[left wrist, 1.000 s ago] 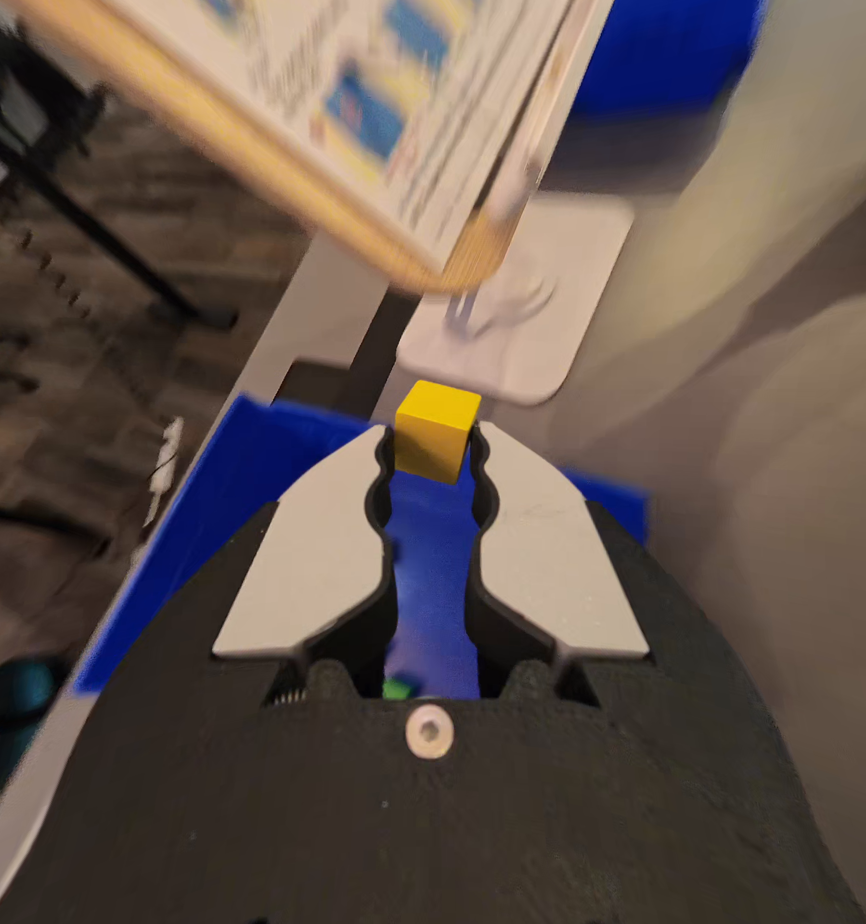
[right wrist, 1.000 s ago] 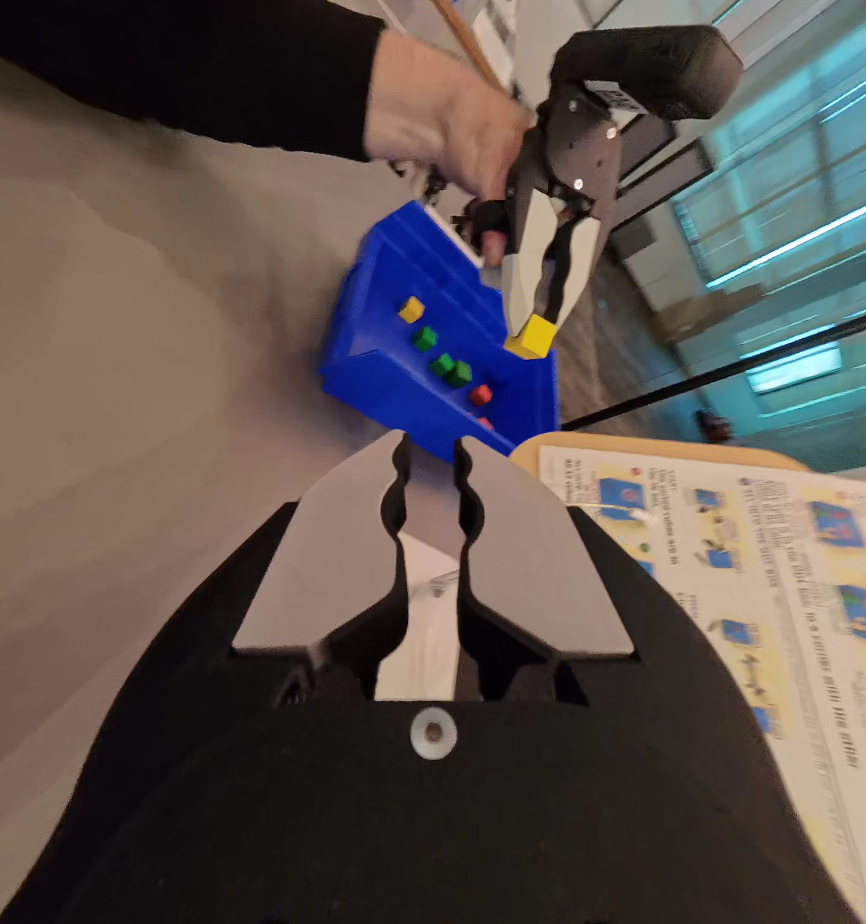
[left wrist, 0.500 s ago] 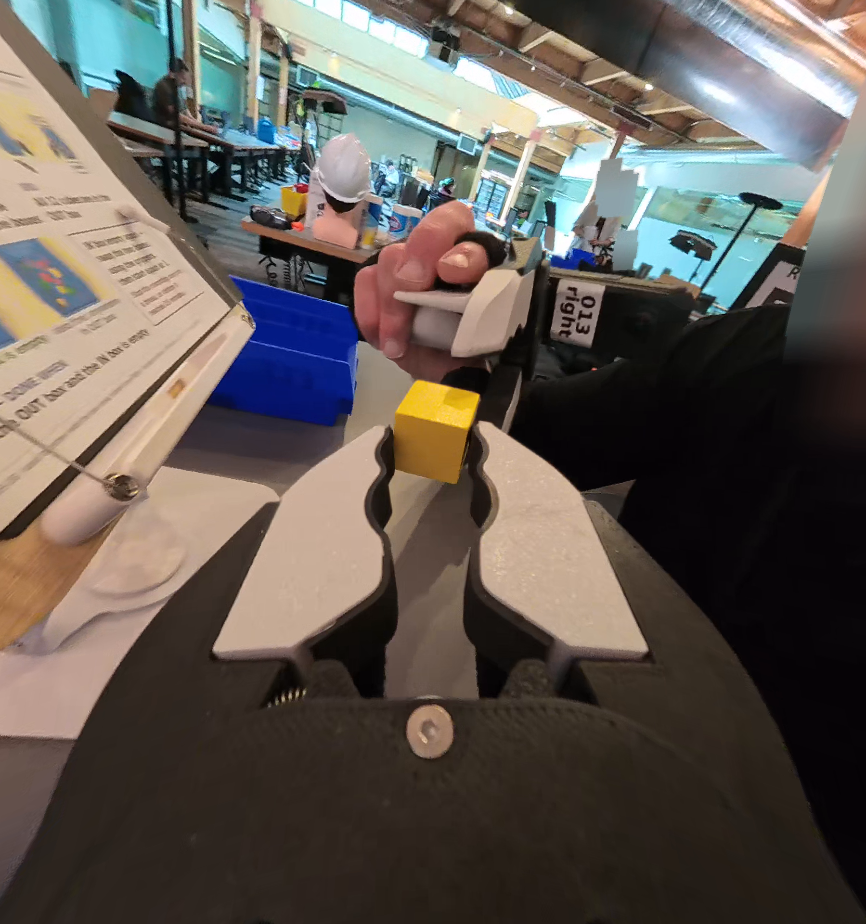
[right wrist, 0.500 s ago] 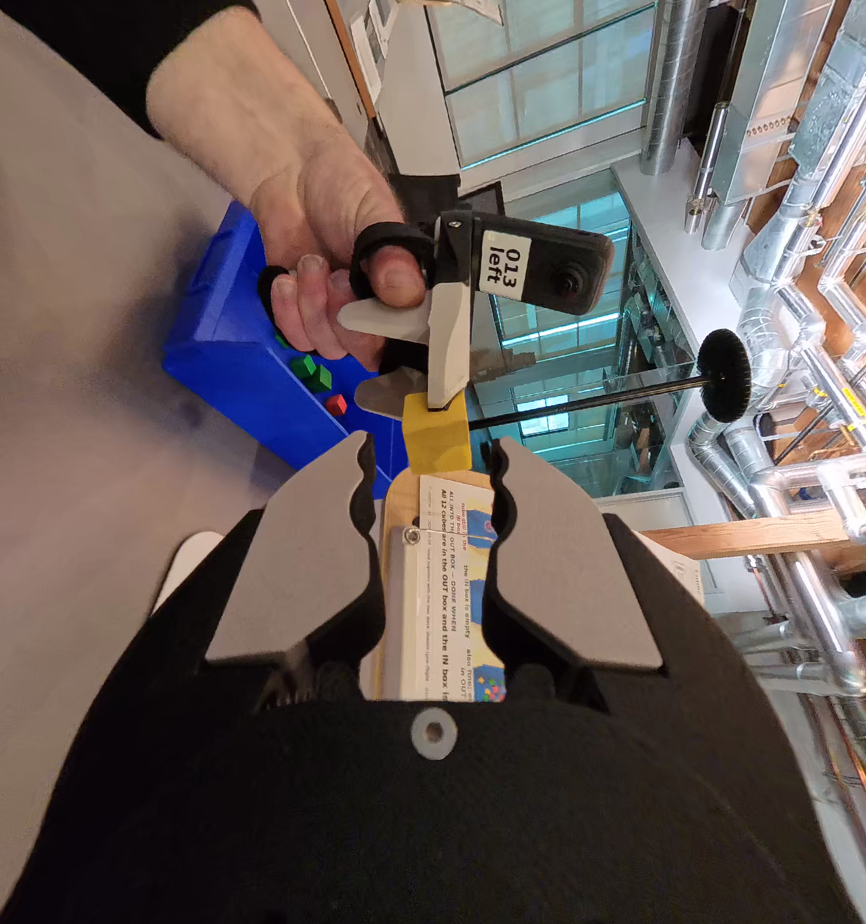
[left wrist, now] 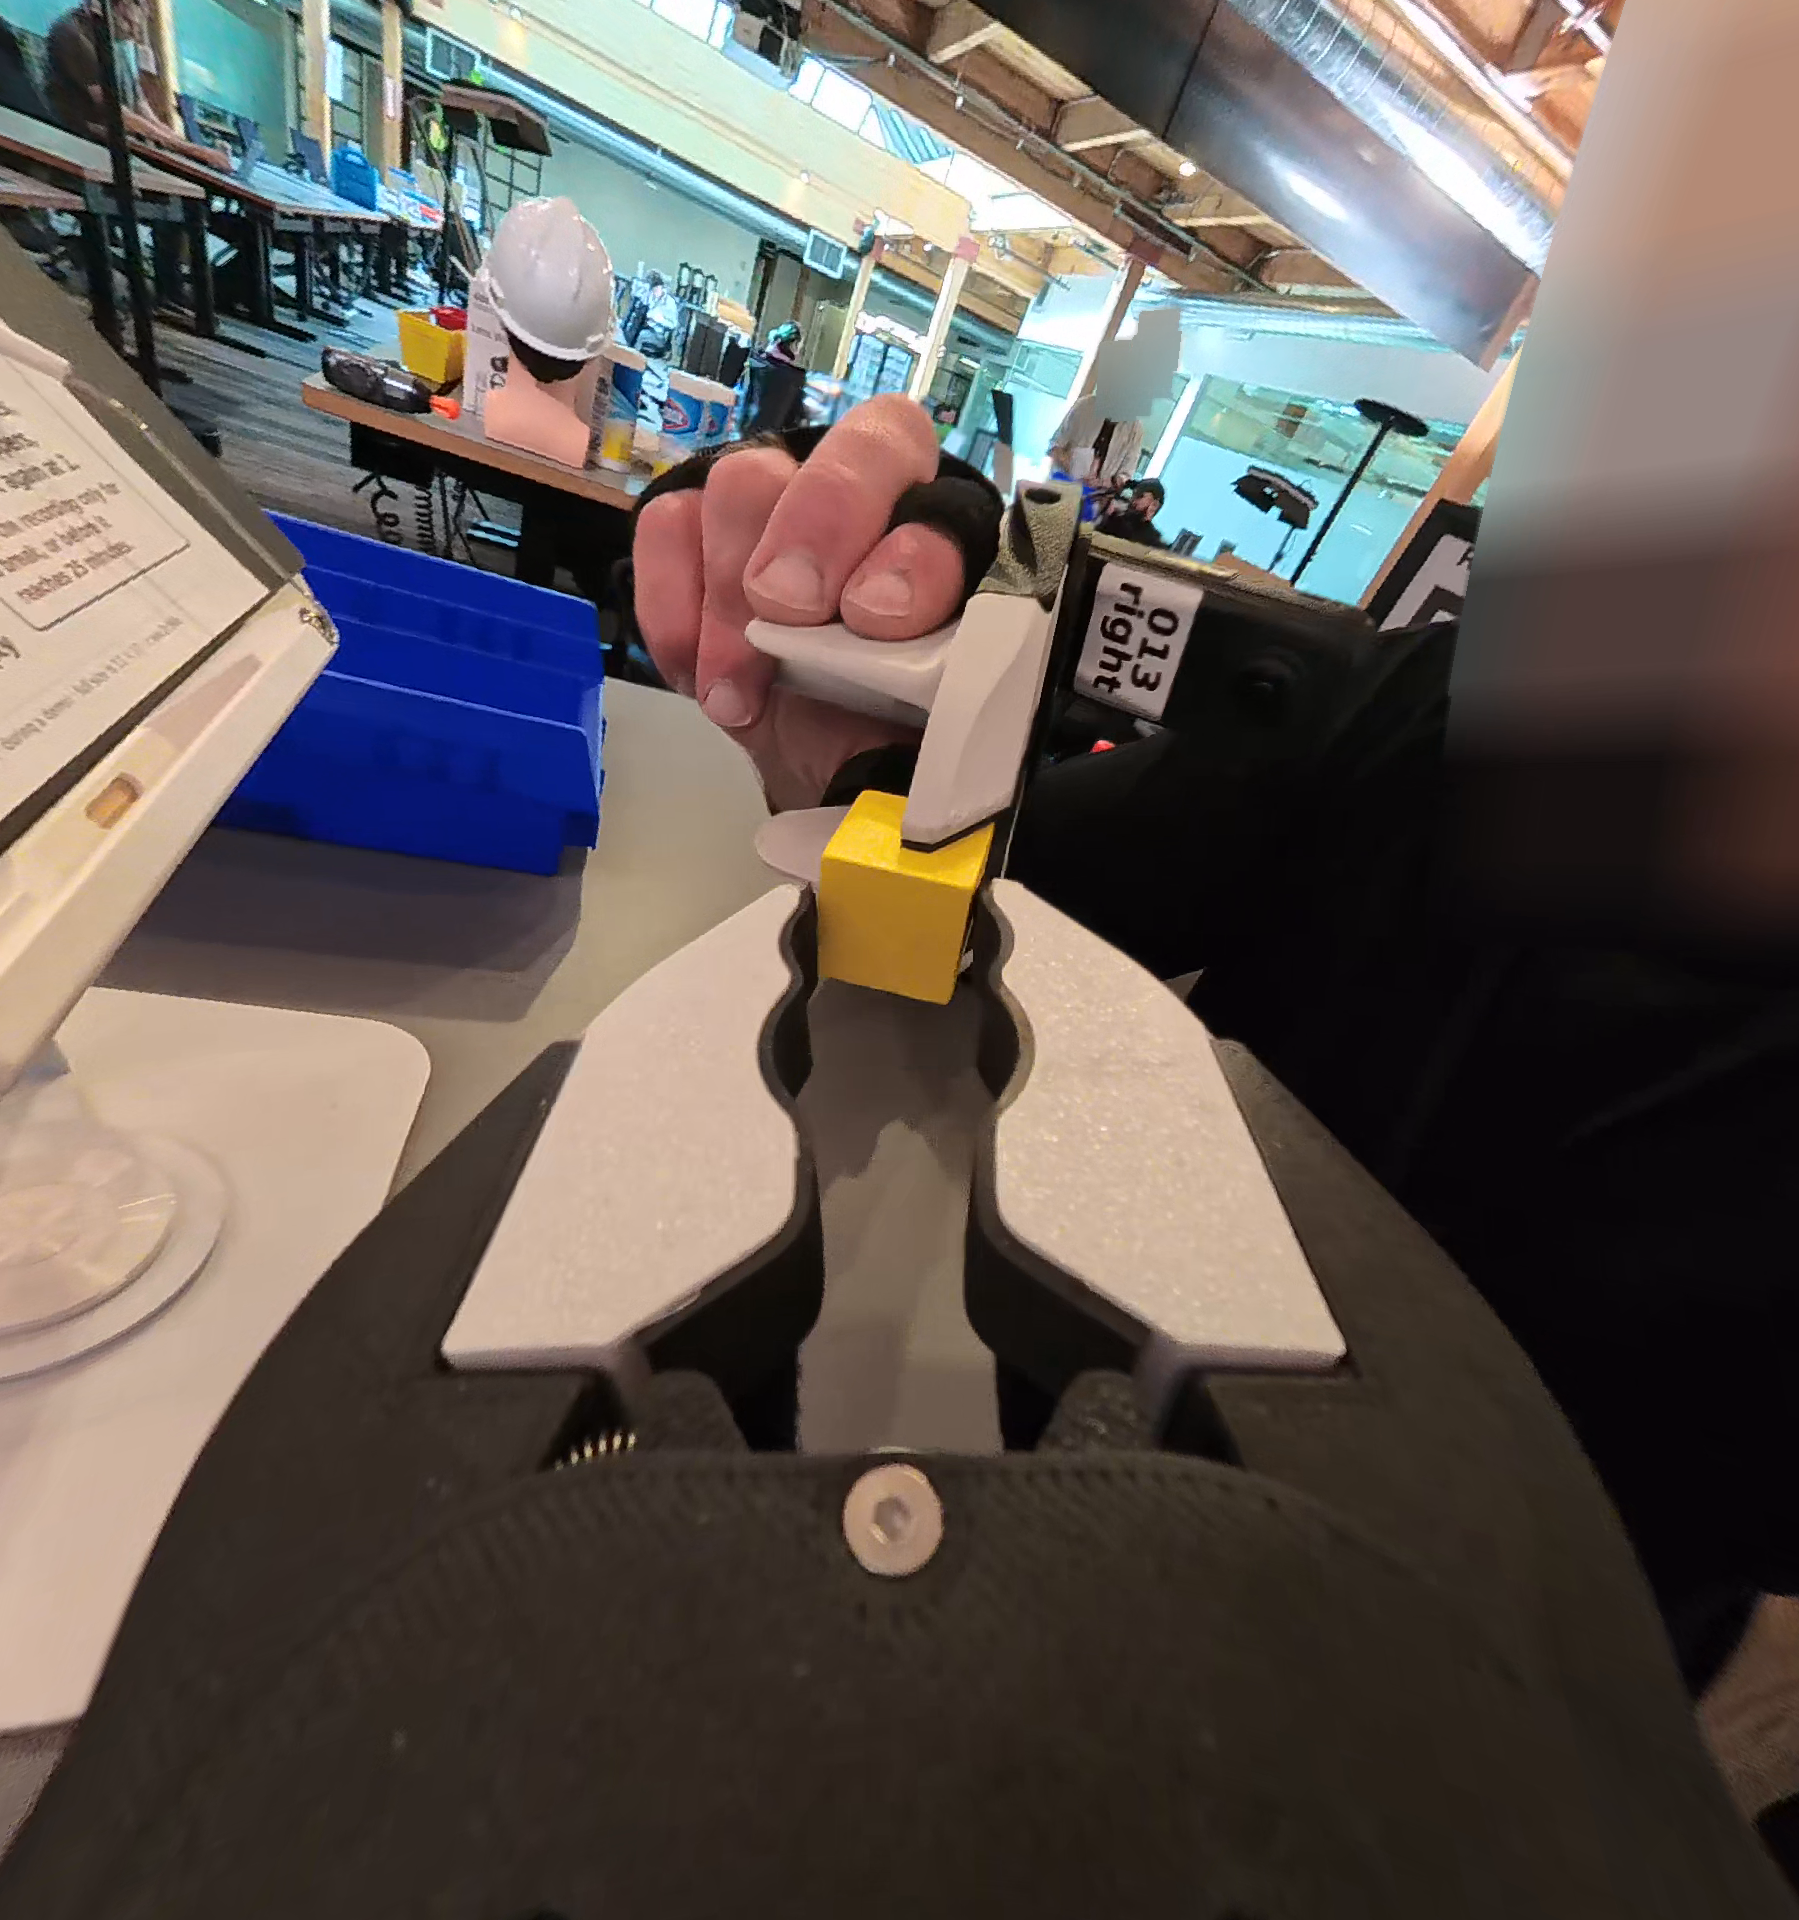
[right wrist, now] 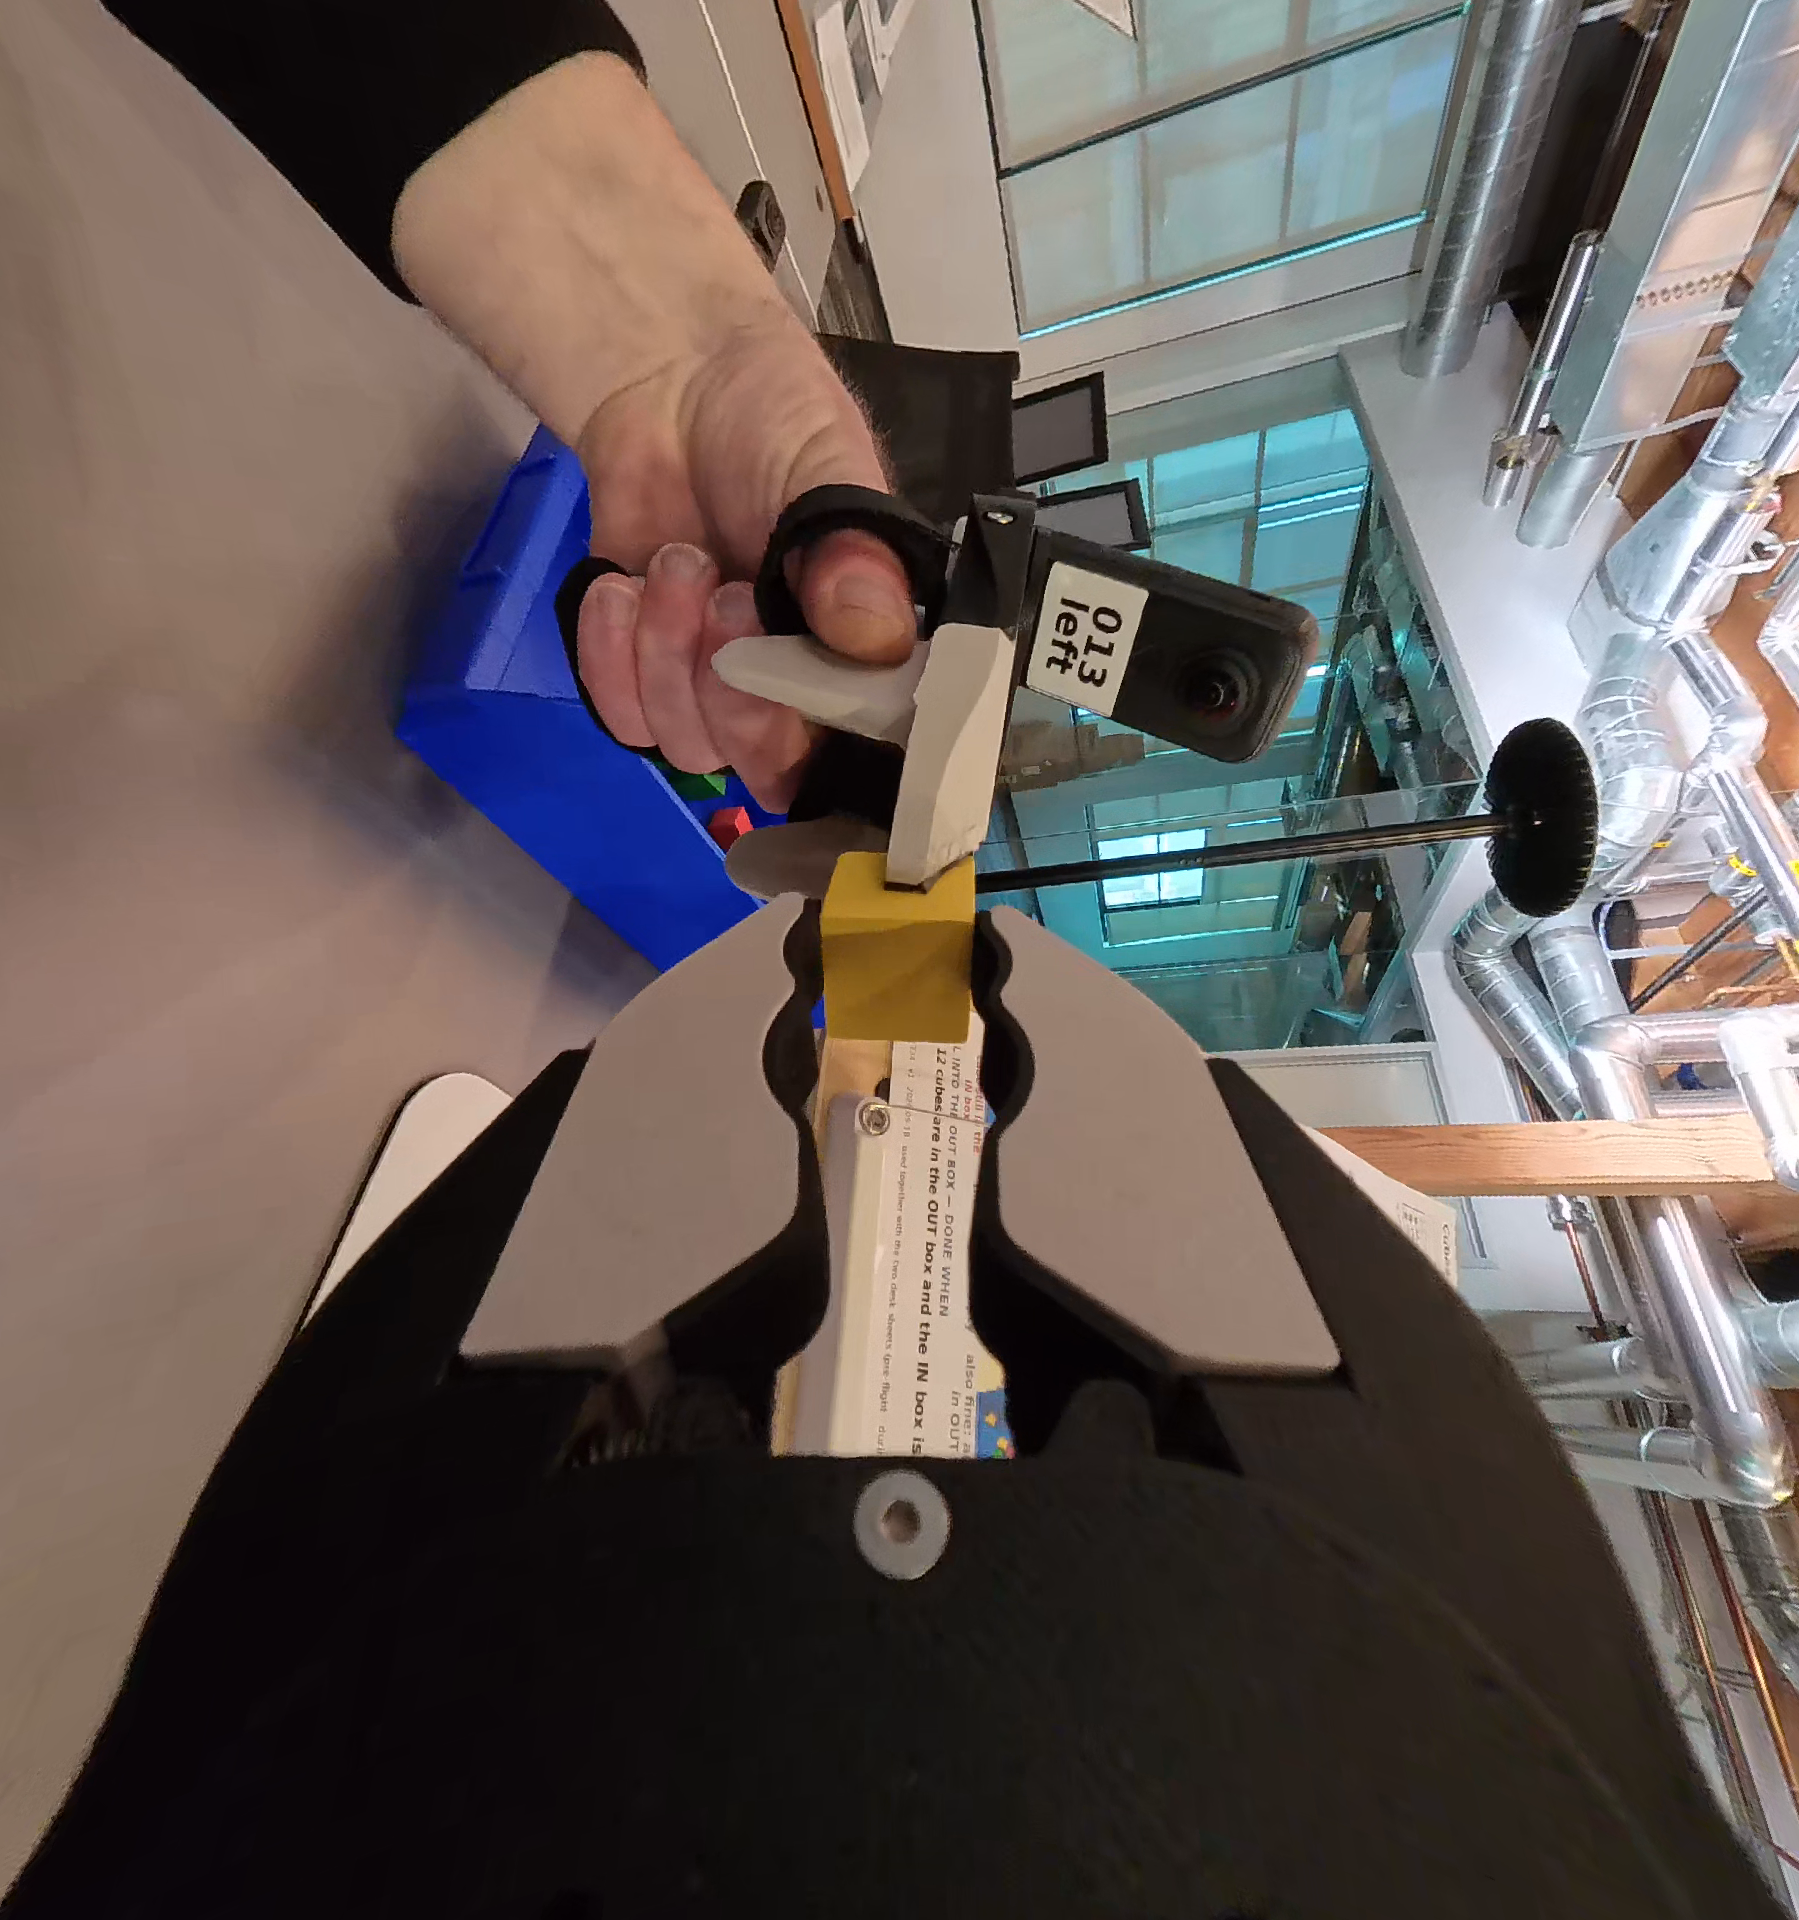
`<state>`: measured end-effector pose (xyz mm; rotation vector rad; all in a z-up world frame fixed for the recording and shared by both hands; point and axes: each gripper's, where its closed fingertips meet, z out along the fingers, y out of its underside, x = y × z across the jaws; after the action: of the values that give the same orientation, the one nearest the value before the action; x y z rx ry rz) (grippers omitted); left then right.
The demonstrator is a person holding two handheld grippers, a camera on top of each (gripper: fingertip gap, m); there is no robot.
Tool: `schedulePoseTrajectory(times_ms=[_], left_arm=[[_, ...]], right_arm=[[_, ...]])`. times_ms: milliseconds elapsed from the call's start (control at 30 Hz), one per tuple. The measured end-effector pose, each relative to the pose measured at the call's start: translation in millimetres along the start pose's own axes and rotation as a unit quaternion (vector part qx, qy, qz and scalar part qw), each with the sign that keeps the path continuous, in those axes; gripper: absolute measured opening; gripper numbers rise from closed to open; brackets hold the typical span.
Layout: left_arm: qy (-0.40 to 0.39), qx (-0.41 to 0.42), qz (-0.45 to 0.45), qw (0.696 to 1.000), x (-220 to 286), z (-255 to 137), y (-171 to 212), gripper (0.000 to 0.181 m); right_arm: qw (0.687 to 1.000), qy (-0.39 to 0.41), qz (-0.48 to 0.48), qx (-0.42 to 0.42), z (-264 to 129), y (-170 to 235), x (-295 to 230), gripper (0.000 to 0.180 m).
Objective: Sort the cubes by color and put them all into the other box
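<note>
A yellow cube (left wrist: 895, 914) is held in the air between both grippers. My left gripper (left wrist: 897, 920) is shut on its sides. My right gripper (right wrist: 895, 940) has its two fingers against the same cube (right wrist: 895, 966), gripping it across the other faces. In the left wrist view one of the right gripper's white fingers (left wrist: 968, 748) presses on the cube's top. A blue box (right wrist: 552, 748) behind the left hand holds green (right wrist: 713, 784) and red (right wrist: 731, 826) cubes. A second blue box (left wrist: 438, 717) stands on the grey table; its inside is hidden.
An instruction sheet on a tilted stand (left wrist: 74, 582) with a white base (left wrist: 230, 1164) stands between the boxes, also below the right gripper (right wrist: 926, 1247). A person's hands hold both grippers. Workshop tables stand far behind. My left and right fingertips are right by each other.
My left gripper carried the yellow cube from above the cube box toward the right gripper. My right gripper opened, moved around the cube and closed on it.
</note>
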<state>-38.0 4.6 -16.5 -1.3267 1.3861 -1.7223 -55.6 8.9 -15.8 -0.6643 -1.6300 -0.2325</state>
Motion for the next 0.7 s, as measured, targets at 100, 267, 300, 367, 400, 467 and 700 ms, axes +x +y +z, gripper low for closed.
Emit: schedulePoseTrajectory(times_ms=[100, 267, 300, 367, 400, 467, 700], left_arm=[[0.004, 0.019, 0.004, 1.000, 5, -4, -10, 0.037], [-0.091, 0.003, 0.077, 0.993, 0, -26, -24, 0.000], [-0.108, -0.007, 0.096, 0.989, 0, -30, -26, 0.000], [-0.159, -0.035, 0.132, 0.978, -3, -36, -30, 0.000], [-0.195, -0.056, 0.141, 0.969, -9, -38, -30, 0.000], [-0.236, -0.102, 0.168, 0.952, -12, -38, -28, 0.000], [-0.299, -0.189, 0.234, 0.906, -12, -22, -36, 0.000]], right_arm=[[1.000, 0.004, 0.007, -0.003, -9, -1, 8, 0.028], [0.998, 0.004, 0.051, -0.035, -55, 23, 41, 0.028], [0.997, 0.011, 0.059, -0.047, -68, 33, 49, 0.028], [0.993, 0.005, 0.092, -0.079, -94, 59, 58, 0.028], [0.990, 0.007, 0.101, -0.099, -107, 74, 61, 0.028], [0.983, -0.003, 0.127, -0.135, -131, 104, 60, 0.028], [0.939, -0.096, 0.219, -0.246, -203, 201, 27, 0.028]])
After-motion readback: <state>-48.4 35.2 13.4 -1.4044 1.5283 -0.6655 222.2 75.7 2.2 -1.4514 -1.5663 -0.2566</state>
